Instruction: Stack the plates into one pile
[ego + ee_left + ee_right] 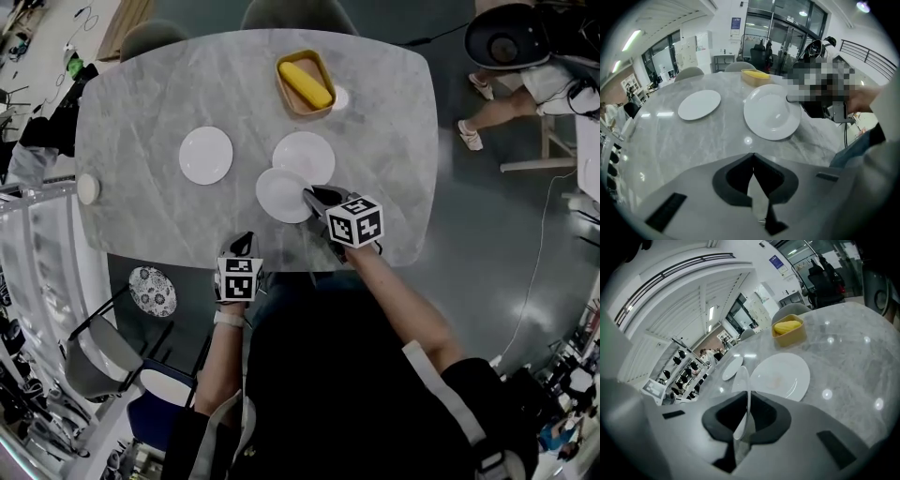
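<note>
Three white plates lie on the grey marble table [131,112]. The left plate [205,155] [699,104] [732,367] lies flat and alone. The middle plate [306,155] [780,376] also lies flat. The near plate [281,195] [771,116] is tilted, its far side overlapping the middle plate's rim. My right gripper [310,196] [747,397] is shut on its near right rim, which shows edge-on [742,394] between the jaws. My left gripper [245,241] [752,161] hovers at the table's front edge, shut, with nothing in it.
A yellow tray [287,94] [792,336] with a long yellow item [307,83] stands at the far side, a small white disc [341,97] beside it. A small round object [88,188] sits at the left edge. Chairs [298,13] stand beyond the table. A person's legs [487,112] are at right.
</note>
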### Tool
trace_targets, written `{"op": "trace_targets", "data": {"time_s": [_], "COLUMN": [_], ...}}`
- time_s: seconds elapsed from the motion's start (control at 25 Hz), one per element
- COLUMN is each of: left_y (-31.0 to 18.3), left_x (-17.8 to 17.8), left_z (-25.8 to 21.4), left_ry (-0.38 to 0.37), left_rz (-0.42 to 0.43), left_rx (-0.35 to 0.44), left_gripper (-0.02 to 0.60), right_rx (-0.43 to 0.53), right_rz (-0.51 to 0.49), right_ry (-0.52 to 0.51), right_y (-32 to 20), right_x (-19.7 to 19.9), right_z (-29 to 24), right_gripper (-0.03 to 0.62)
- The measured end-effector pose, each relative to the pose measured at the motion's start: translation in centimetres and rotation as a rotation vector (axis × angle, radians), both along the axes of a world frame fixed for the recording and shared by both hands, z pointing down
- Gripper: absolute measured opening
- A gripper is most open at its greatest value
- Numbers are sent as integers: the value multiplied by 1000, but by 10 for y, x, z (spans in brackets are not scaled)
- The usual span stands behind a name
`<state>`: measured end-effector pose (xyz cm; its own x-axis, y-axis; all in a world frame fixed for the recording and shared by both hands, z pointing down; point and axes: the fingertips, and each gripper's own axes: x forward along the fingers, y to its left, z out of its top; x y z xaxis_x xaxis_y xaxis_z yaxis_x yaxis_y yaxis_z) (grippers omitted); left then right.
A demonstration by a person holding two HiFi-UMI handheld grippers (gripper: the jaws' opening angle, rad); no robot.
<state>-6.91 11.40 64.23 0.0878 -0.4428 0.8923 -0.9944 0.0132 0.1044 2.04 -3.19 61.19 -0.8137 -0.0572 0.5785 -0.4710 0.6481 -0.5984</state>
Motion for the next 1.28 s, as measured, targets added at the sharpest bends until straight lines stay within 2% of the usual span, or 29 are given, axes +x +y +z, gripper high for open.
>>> {"op": "trace_targets", "data": {"time_s": [0.36,0.48,0.64,0.88,1.28], "left_y": [-28,-34,-39,-47,-52], "left_x": [15,18,20,16,-7], "left_z": [-17,-16,-16,-16,-3], "left_ry": [-38,-55,-72,-69,-33], "left_rz": [-10,13,54,86,158], "left_rx": [-1,-2,-8,-9,4], "left_gripper": [9,9,9,9,9], "right_rx": [-24,-19,-22,-12,74], "right_rz": [30,33,88,102,213], "right_ry": [-62,-79,-89,-39,111], "right_y": [-51,-61,-80,-92,-106], "right_x": [11,10,15,17,32], "right_z": [2,1,-1,12,29], "right_gripper": [34,35,35,38,70]}}
